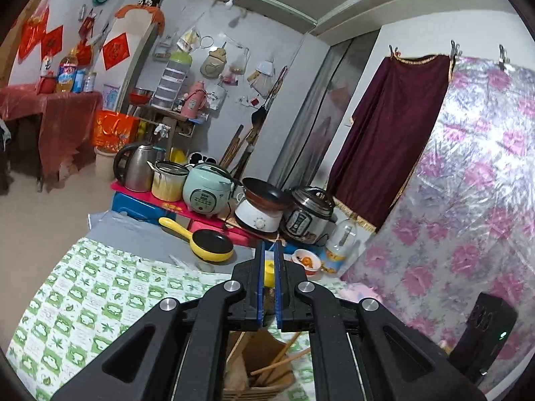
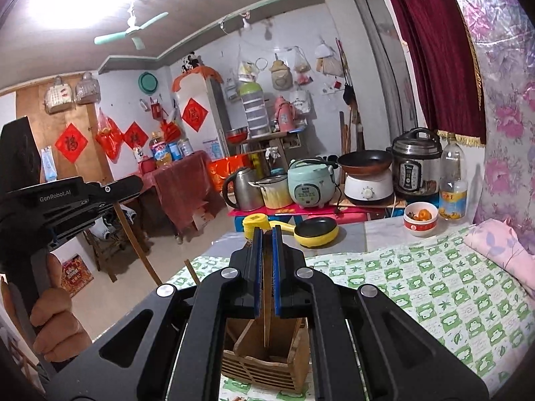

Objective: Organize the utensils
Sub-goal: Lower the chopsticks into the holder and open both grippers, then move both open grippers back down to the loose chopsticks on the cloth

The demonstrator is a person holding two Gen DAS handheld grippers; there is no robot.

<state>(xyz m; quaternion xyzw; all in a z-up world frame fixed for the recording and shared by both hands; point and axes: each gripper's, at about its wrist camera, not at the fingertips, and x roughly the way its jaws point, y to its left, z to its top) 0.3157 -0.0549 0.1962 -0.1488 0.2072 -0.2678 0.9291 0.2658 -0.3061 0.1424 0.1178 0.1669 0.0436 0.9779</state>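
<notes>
A wooden utensil holder (image 1: 257, 367) stands on the green-patterned cloth just below my left gripper (image 1: 269, 250); several wooden chopsticks (image 1: 284, 357) lean in it. The left gripper's blue pads are shut on a yellow-handled utensil (image 1: 269, 272). In the right wrist view the same holder (image 2: 264, 361) sits under my right gripper (image 2: 267, 234), which is shut on a thin wooden stick (image 2: 267, 300) that hangs down into the holder. The left gripper, held by a hand, shows at the left of that view (image 2: 110, 190).
A yellow frying pan (image 2: 314, 230) lies on the grey surface beyond the cloth. A bowl of orange food (image 2: 420, 218) and a plastic bottle (image 2: 452, 180) stand near the floral wall. Kettle, pots and cookers crowd the low pink shelf (image 2: 254, 212).
</notes>
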